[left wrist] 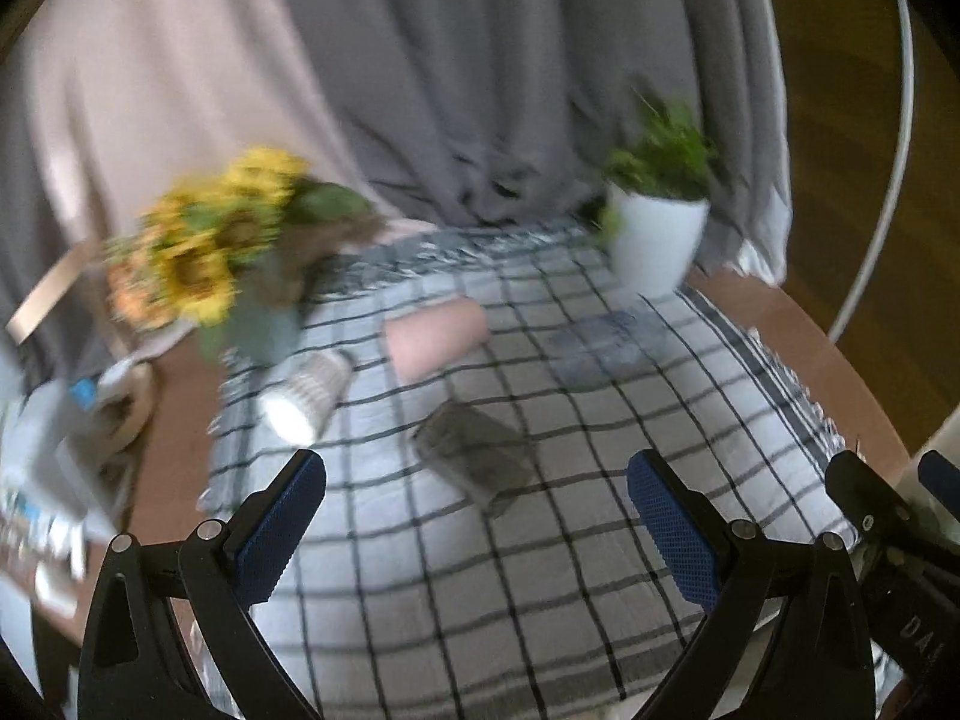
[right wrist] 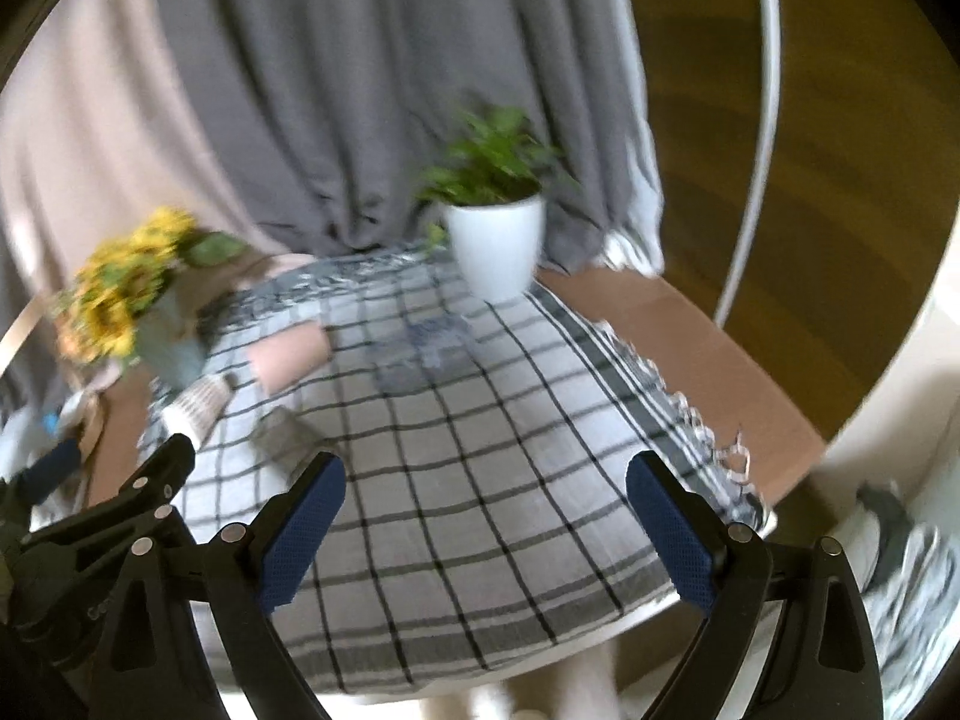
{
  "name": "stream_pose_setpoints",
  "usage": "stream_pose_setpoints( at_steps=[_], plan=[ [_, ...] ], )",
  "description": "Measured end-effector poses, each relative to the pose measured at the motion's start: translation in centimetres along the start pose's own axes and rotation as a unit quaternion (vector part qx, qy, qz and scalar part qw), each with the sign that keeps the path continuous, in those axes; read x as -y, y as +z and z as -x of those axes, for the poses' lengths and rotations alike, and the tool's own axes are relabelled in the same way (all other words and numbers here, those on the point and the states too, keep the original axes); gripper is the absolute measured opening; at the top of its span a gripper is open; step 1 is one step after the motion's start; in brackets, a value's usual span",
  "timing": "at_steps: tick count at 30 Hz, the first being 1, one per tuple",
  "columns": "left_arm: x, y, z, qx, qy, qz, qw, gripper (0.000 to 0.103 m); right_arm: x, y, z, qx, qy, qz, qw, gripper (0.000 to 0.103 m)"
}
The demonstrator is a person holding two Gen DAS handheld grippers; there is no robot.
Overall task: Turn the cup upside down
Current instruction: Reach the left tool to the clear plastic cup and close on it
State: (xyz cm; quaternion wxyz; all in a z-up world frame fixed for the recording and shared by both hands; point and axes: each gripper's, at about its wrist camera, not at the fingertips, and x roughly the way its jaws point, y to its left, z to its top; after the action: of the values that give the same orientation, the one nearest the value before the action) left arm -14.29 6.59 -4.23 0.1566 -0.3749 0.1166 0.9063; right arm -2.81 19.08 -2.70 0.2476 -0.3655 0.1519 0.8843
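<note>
Both grippers, the left gripper [left wrist: 477, 534] and the right gripper [right wrist: 486, 531], hang wide open above the checked tablecloth [left wrist: 540, 570], holding and touching nothing. Ahead of them four cups lie on their sides on the cloth, blurred: a pink cup [left wrist: 435, 339], a clear glass [left wrist: 606, 348], a dark glass cup [left wrist: 477, 459] nearest the left gripper, and a ribbed pale cup [left wrist: 309, 393] to its left.
</note>
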Motion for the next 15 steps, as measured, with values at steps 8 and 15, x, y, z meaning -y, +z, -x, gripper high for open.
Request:
stream_pose_setpoints(
  at_steps=[8, 15],
  plan=[
    [2.5, 4.9, -10.6, -0.057, -0.089, -0.116, 0.9876, 0.102, 0.2, 1.8, -6.4, -0.041, -0.069, -0.116, 0.990, 0.095],
    [6.8, 7.5, -18.4, -0.106, -0.142, -0.229, 0.9571, 0.102, 0.5, 2.2, -12.1, -0.084, -0.112, -0.202, 0.969, 0.095]
  ],
)
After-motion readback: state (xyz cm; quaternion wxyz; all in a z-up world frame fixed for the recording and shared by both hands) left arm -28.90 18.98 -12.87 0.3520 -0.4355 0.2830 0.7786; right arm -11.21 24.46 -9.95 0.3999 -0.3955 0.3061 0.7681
